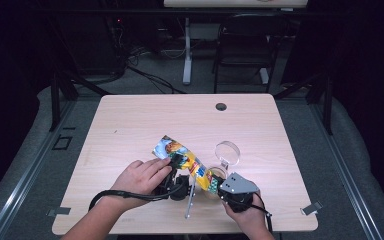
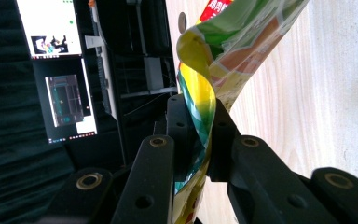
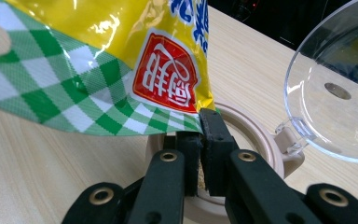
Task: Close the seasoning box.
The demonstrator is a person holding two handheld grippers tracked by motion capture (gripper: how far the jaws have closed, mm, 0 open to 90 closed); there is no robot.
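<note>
The step in hand looks like pouring the contents of the seasoning packet [image 1: 182, 155] into the round container [image 3: 256, 140] on the table [image 1: 130, 130]; the packet hangs slanted above the table's near middle, its low corner directly over the container's mouth, and both tools carry it; the left gripper [image 2: 200, 140] is clamped on the packet's twisted yellow-green film partway up, and the right gripper [image 3: 200, 135] is pinched on the bottom corner, just under the red logo, right above the beige rim. Fine pale granules seem to lie inside the container, though the jaws hide most of it; whether the corner is already cut open, I cannot tell. To do this well, I judge the right hand should keep that corner centred over the opening and low, so nothing scatters on the wood; the left hand should raise its end gradually, steepening the slope so the powder slides down in a steady stream; a light shake helps if it sticks. The clear hinged lid [image 1: 227, 152] stands open behind; keep the film away from it; a knock there could tip the container.
</note>
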